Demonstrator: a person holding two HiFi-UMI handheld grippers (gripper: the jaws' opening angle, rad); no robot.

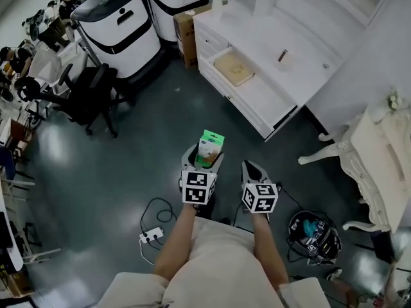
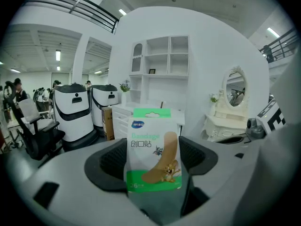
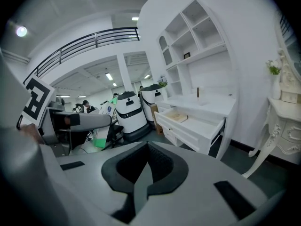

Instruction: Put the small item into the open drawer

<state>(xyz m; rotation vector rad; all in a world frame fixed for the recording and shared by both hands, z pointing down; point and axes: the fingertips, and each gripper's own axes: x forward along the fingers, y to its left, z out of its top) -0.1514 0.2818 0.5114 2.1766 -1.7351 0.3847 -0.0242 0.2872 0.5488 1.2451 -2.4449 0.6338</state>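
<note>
Left tongs (image 1: 205, 153) are clamped on the bandage packet (image 1: 210, 142), which is upright and well short of the open drawer (image 1: 264, 96). Right tongs (image 1: 252, 167) are closed on nothing.

Recommended: carry the packet over the drawer's front edge and release it above the bare half, clear of the tan flat item (image 1: 234, 68).

Open floor lies before the drawer. The office chair (image 1: 90, 96) stands well to its left.

The head camera looks steeply down from above onto the left tool (image 1: 204, 156) and the right tool (image 1: 254, 172). Each tool camera sits close behind its own jaws and faces forward along them; the left one has the bandage pack (image 2: 154, 149) very near. All views share the white cabinet (image 1: 257, 40) ahead of the tools.
</note>
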